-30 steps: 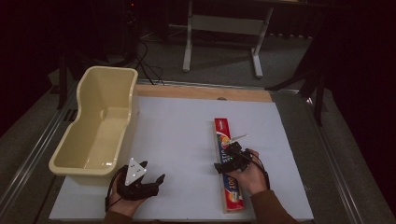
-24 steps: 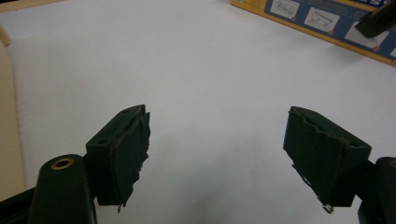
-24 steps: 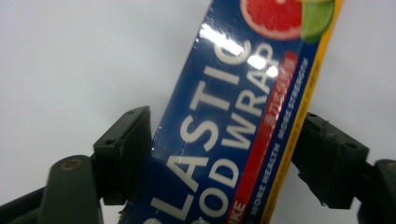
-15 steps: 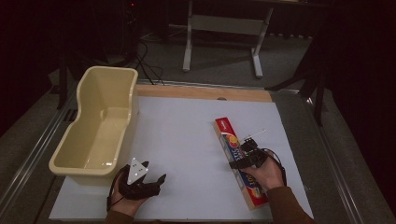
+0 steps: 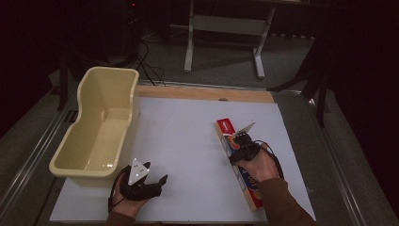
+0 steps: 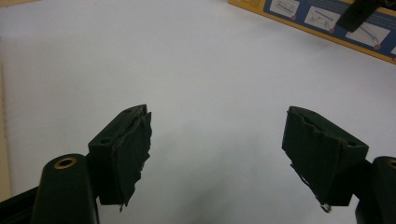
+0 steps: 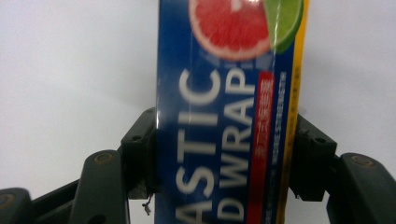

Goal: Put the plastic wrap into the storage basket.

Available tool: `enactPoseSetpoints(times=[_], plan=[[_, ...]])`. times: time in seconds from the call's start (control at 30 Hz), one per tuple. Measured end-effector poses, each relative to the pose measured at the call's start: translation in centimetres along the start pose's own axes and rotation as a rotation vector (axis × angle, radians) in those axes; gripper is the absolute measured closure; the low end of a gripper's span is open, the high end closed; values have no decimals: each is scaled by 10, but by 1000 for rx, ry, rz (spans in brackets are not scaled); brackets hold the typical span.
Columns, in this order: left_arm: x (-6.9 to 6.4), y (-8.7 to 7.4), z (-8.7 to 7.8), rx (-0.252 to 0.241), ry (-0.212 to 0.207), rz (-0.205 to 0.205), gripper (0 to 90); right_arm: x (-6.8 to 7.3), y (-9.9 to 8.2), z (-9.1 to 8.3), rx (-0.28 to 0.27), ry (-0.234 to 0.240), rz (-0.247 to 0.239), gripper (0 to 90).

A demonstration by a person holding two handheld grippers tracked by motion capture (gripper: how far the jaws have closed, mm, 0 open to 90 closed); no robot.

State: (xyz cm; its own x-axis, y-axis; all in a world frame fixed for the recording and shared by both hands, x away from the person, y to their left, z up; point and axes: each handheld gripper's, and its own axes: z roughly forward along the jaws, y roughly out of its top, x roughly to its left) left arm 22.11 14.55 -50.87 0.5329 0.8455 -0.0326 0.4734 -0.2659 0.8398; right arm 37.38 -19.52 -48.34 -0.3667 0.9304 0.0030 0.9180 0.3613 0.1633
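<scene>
Long blue-and-yellow cardboard plastic-wrap box point(image 5: 237, 162) lies flat on the white table sheet point(image 5: 188, 141), right of centre, running diagonally from its red far end down toward the near right edge. Right gripper point(image 5: 241, 147) sits over the box's upper half, right hand point(image 5: 258, 165) behind it; in the right gripper view the black jaws have just been closing and now sit against both long sides of the box point(image 7: 224, 140), left pad point(image 7: 140, 154) touching the blue edge, right pad point(image 7: 310, 156) at the yellow edge, so a narrow clamp on the box. Grapefruit and lime picture shows at the box's far part in that view. Left gripper point(image 5: 153, 181) rests near the front left of the sheet in the left hand point(image 5: 129, 193), just beside the near end of the cream plastic tub point(image 5: 101, 127); in the left gripper view its jaws stand wide apart, holding no object, over bare sheet point(image 6: 210, 70), with the box point(image 6: 327, 18) at the top right corner, well apart.
</scene>
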Motion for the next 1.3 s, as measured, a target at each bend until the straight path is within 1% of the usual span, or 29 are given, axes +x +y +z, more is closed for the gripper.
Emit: enactPoseSetpoints(times=[0.13,0.2,0.3,0.43,0.53,0.6,0.67,0.7,0.73,0.77,0.83,0.9,0.93,0.97,1.0,1.1,1.13,1.17,1.2,1.3], plan=[[0,0,0,-4,2,-2,235,0,8,4,56,-4,5,380],[1,1,-1,-8,1,-4,236,-2,11,6,78,12,5,381],[2,1,-1,-10,4,-11,237,-3,15,7,106,23,4,377],[1,1,0,-8,3,-7,237,-4,18,10,128,33,0,373],[1,1,0,-6,1,-9,237,-5,19,10,127,33,-3,389],[1,1,0,-7,0,-8,238,-4,18,8,125,24,2,408],[2,1,0,-9,1,-11,238,-5,19,7,125,28,12,415],[2,1,0,-10,2,-13,239,-7,18,6,118,46,17,418],[2,1,0,-9,2,-14,239,-7,18,6,118,46,17,418],[2,1,0,-9,3,-16,240,-7,18,6,115,56,20,419],[2,1,0,-9,3,-19,240,-9,17,4,105,89,23,420],[2,1,0,-9,4,-19,242,-10,17,0,82,136,44,421],[2,1,0,-10,5,-19,241,-10,17,-3,74,153,47,421],[2,1,0,-11,4,-21,244,-11,17,-6,60,189,57,421],[2,1,-1,-11,4,-21,244,-11,17,-6,60,189,57,421],[3,1,-1,-11,6,-23,244,-12,17,-14,38,251,67,421],[3,1,0,-11,6,-26,245,-12,18,-18,23,281,71,421],[3,1,0,-11,5,-29,244,-11,18,-21,11,298,70,420],[3,1,0,-11,5,-29,244,-11,18,-21,11,298,70,420],[3,1,0,-14,6,-30,244,-8,20,-29,-21,327,69,419]])
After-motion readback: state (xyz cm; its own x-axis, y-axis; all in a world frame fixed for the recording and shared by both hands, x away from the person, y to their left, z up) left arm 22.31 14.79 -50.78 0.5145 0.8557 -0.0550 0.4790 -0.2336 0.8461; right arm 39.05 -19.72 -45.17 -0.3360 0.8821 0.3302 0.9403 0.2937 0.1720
